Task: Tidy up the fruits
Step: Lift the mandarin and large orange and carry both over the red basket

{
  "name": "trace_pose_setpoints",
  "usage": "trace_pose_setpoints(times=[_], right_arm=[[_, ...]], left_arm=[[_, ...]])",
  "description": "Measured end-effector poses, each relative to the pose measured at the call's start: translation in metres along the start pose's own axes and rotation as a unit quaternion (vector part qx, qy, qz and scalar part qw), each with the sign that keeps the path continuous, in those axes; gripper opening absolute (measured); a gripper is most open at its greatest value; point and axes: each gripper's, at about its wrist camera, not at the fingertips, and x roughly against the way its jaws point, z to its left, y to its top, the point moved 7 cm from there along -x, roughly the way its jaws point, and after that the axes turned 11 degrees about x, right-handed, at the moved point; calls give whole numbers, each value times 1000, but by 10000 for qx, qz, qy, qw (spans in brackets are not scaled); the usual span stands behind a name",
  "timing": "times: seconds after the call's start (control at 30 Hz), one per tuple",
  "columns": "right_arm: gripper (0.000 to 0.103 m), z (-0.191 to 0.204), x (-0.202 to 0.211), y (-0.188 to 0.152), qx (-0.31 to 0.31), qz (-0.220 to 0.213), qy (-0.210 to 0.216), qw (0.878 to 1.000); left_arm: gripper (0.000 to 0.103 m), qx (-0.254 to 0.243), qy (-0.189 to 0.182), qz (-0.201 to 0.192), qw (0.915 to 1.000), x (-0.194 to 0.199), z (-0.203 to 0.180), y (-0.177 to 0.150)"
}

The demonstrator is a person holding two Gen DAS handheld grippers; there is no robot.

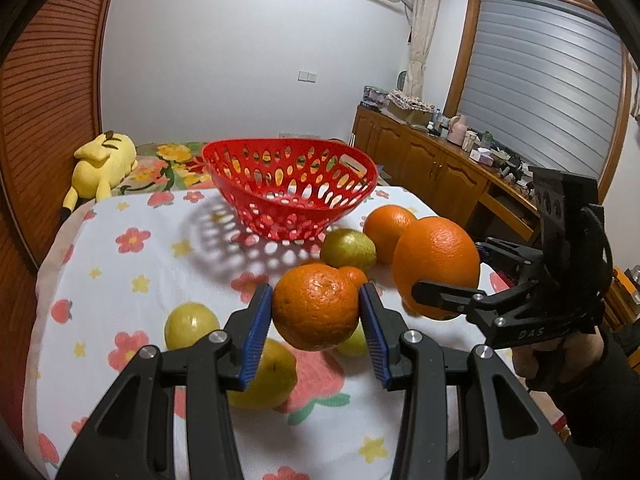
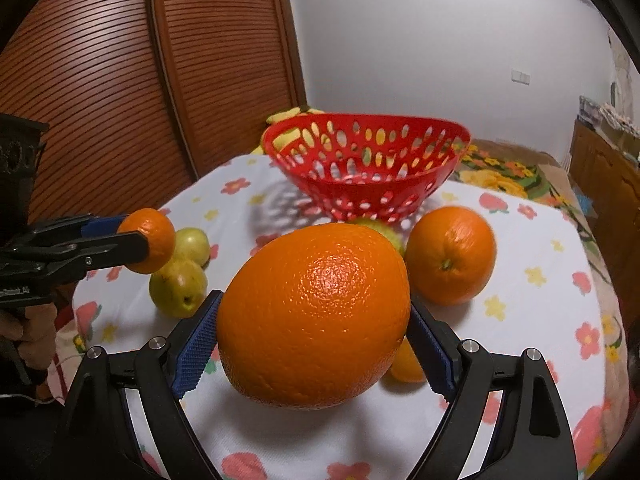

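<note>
The left tongs (image 1: 316, 312) are pinching a small mandarin (image 1: 315, 307) between their blue pads, holding it lifted above the desk (image 1: 132, 280), which is wearing a white cloth printed with flowers and strawberries. The right tongs (image 2: 314, 332) are gripping a large orange (image 2: 314, 316) on both sides, also raised clear of the cloth. Both held fruits are hanging near each other, on the near side of the red perforated basket (image 1: 290, 188), which is sitting upright toward the far end of the desk with nothing visible inside it. A second orange (image 2: 451, 255) is resting on the cloth just in front of the basket, and a green fruit (image 1: 348, 251) is lying beside it. Two yellow-green fruits (image 2: 179, 286) are sitting close together, seemingly touching, under the left tongs' side of the desk. Another small orange fruit (image 2: 406, 364) is peeking out beneath the large orange, though it is mostly hidden. A yellow plush toy (image 1: 102, 164) is lying beyond the desk on a flowered bed.
</note>
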Motion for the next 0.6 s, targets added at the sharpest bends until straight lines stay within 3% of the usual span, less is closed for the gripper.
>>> trace_pose_setpoints(times=[0.6], right_arm=[[89,-39,9,57,333,-152,-165,9992]], left_arm=[[42,-176,36,-56,9998,-34,2,51]])
